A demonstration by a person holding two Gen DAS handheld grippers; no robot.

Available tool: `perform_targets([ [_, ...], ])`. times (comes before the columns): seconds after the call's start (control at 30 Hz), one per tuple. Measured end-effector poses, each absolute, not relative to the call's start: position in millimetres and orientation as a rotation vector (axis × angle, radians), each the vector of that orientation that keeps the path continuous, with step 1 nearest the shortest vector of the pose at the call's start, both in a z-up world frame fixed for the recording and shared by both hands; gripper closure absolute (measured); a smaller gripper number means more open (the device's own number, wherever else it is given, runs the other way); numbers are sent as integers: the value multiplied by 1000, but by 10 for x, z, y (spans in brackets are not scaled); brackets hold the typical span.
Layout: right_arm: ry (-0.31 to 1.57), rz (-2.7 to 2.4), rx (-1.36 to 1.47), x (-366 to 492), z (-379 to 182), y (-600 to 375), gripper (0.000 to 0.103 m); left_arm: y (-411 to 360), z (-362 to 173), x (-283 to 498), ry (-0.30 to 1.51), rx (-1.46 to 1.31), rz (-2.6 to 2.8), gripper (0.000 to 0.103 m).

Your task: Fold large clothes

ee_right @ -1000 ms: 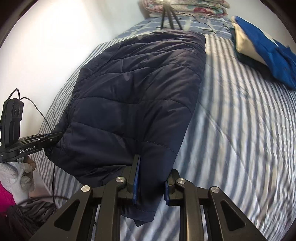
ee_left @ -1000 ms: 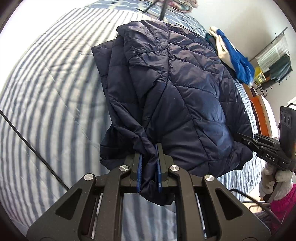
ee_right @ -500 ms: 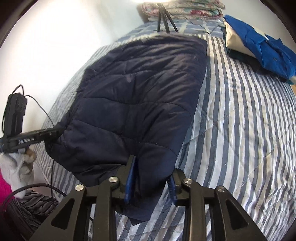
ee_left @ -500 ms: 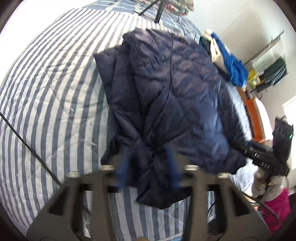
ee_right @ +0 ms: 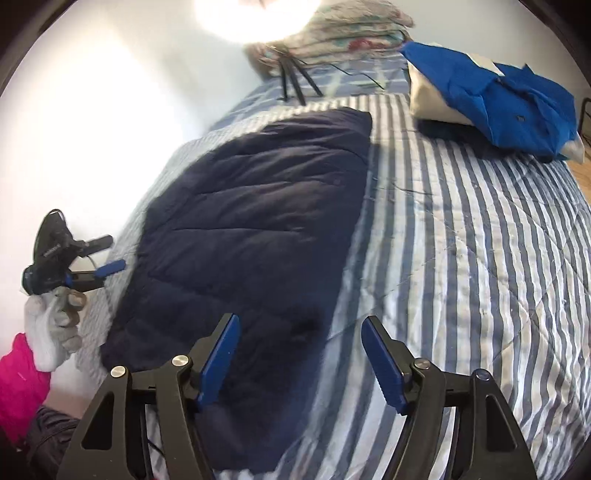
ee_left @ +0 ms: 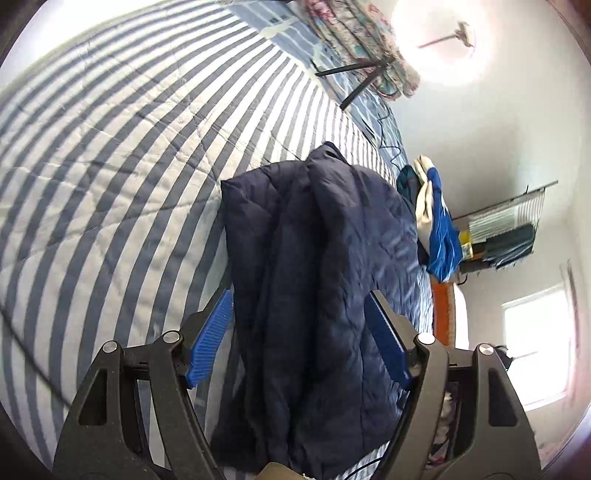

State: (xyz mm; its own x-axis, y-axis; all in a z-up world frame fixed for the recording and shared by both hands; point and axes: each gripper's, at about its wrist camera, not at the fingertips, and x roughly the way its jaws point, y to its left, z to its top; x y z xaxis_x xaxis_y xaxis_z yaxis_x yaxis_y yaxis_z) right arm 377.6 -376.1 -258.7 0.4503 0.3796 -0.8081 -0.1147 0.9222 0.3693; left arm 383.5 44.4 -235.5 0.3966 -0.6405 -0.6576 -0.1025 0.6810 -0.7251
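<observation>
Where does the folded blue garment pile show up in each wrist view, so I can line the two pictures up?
Left wrist view: blue garment pile sits right of centre, at the far right edge of the striped bed, beyond the navy jacket.
Right wrist view: it lies top right, past the jacket's far corner.
Shared landmark: the black tripod legs near the pillows.

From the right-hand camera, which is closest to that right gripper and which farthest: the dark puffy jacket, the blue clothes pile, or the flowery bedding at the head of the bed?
Seen from the right gripper, whose jaws stand open:
1. Navy jacket, just ahead and slightly left, its near edge by the fingers.
2. Blue clothes pile, far right on the striped quilt.
3. Floral bedding, at the head of the bed, top centre.
</observation>
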Motion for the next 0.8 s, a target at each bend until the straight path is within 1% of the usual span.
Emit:
perform_targets([
  [0.13,1101,313,307,3948,-2757,-3754,32,454,-2473,4022,1154,-804,-413,27],
  [0.17,1105,320,312,3989,-2788,-3731,34,460,-2509,4067,1156,-808,-412,27],
  [0.23,1114,336,317,4070,-2826,-3685,36,451,-2581,4162,1168,-818,-421,27],
  [0.4,1125,365,304,4236,-2918,-3476,35,427,-2759,4329,1199,-878,-455,26],
  [0.5,1131,369,307,4305,-2967,-3377,34,440,-2745,4355,1180,-900,-474,24],
  [0.6,1142,379,281,4320,-2969,-3336,29,409,-2716,4335,1171,-894,-499,23],
  [0.63,1145,383,289,4326,-2972,-3346,28,391,-2709,4337,1170,-887,-502,21],
  [0.8,1150,414,330,4301,-2953,-3455,28,310,-2735,4426,1183,-873,-489,21],
])
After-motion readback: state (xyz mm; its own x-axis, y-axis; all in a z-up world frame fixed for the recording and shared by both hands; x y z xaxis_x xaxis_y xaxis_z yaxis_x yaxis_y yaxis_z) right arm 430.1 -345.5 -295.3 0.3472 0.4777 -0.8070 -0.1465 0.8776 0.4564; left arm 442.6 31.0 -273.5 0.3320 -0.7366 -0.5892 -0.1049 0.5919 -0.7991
